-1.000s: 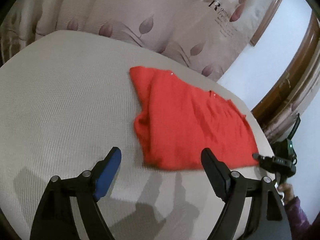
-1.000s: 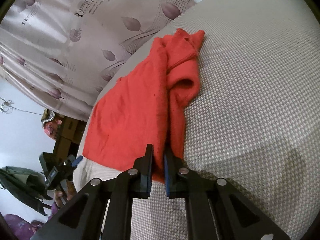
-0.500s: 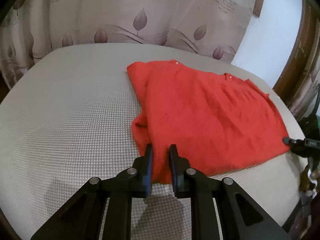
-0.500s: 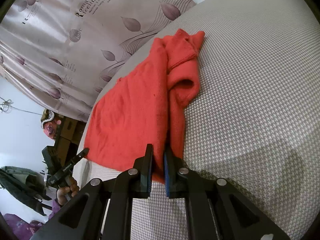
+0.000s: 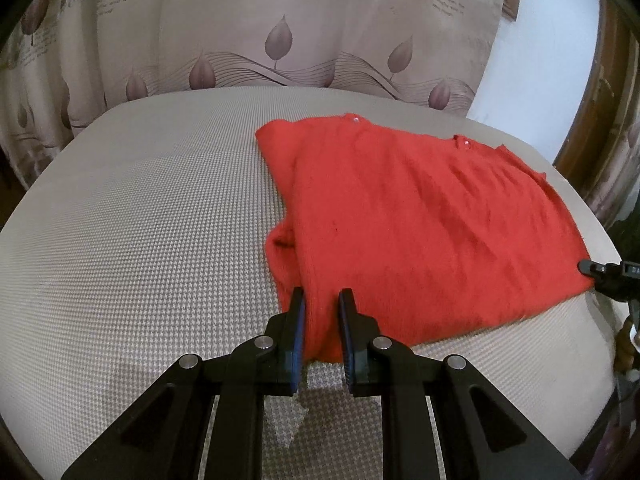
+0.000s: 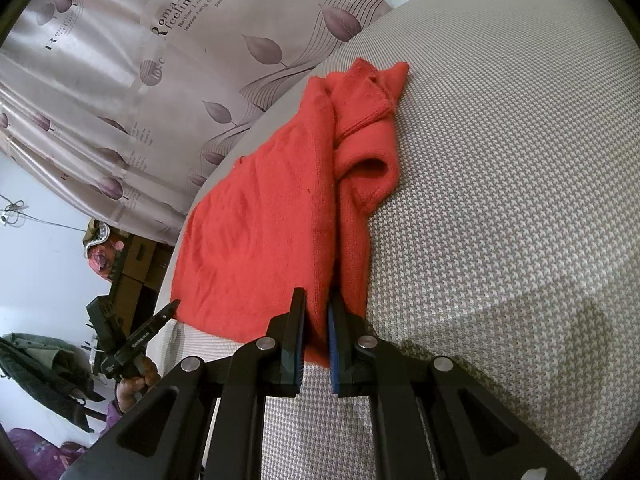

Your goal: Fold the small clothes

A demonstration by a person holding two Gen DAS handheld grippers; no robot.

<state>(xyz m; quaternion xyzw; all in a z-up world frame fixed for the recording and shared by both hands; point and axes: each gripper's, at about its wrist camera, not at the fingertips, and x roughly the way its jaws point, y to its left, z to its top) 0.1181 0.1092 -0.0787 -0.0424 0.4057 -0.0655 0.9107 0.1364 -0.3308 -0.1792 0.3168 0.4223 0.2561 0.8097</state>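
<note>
A red knit garment [image 5: 420, 216] lies partly folded on a beige woven table [image 5: 140, 240]. My left gripper [image 5: 322, 300] is shut on its near hem corner, with red cloth between the pads. In the right wrist view the same garment [image 6: 264, 224] lies with a bunched sleeve [image 6: 368, 148] at its right side. My right gripper [image 6: 316, 306] is shut on the garment's near edge, low on the table [image 6: 500, 200].
A leaf-patterned curtain [image 5: 280, 28] hangs behind the table. A wooden frame [image 5: 592, 92] stands at the right. The other gripper's tip [image 5: 608, 276] shows at the table's right edge. Cardboard boxes [image 6: 136, 272] and clothes [image 6: 40, 364] lie beyond the left edge.
My left gripper went from open and short of the garment to shut on its near hem, and the view moved closer. My right gripper has stayed shut on the garment's edge.
</note>
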